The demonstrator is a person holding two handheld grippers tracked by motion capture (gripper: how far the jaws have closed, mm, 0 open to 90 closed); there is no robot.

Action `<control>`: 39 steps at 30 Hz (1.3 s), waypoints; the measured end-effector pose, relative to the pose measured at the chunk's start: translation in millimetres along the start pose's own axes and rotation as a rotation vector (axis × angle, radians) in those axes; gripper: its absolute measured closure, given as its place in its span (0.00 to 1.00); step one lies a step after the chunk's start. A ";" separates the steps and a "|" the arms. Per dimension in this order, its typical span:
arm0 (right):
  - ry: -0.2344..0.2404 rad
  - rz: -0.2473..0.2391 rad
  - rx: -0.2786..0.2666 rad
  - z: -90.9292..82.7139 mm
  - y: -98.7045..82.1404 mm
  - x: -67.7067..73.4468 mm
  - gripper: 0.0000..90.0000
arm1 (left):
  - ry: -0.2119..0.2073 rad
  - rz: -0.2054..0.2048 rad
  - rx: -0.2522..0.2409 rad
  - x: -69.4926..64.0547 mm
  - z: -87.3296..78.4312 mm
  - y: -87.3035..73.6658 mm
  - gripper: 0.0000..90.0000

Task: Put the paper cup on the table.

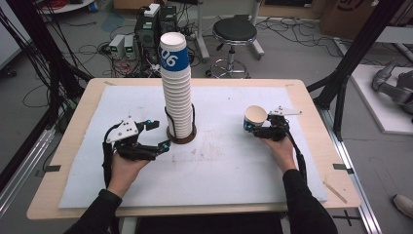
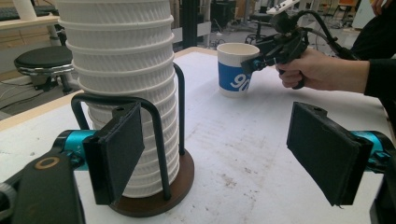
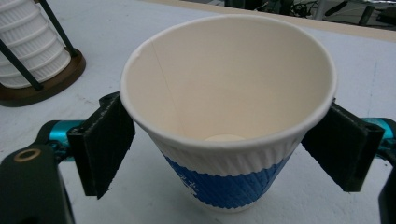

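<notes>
Cup transfer, likely mid-step: right gripper fingers grasp a single blue-and-white ribbed paper cup standing near the counter's right edge; left gripper fingers, released, flank the tall cup stack mid-counter. Next presumably: lift and align.

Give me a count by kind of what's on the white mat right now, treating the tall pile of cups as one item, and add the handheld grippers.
Cup stacks: 1
Stack holders (dark round base, wire uprights): 1
Single cups: 1
Grippers: 2, the left gripper and the right gripper
Total: 5
</notes>
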State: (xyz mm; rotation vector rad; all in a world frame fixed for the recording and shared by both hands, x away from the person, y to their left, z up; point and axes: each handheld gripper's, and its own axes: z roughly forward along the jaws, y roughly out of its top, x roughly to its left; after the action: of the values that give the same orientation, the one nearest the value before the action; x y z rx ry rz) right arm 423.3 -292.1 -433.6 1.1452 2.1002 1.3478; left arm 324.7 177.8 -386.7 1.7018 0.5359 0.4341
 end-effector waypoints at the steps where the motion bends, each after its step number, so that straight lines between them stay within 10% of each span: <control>1: -0.005 0.000 0.007 -1.6 0.2 -0.4 0.15 | 0.000 -0.001 -0.002 0.0 0.2 0.0 0.21; 17: 0.011 0.004 0.029 -39.1 -2.9 -4.2 0.15 | -0.003 -0.001 -0.003 0.9 2.4 0.8 0.21; 39: 0.244 -0.080 -0.186 -111.4 15.0 18.9 0.16 | -0.002 -0.016 -0.004 3.6 2.7 0.6 0.21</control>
State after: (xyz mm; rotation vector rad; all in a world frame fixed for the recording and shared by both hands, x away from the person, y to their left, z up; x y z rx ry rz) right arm 341.9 -336.5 -367.3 0.8492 2.1027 1.6760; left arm 329.2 177.6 -386.6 1.6929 0.5469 0.4215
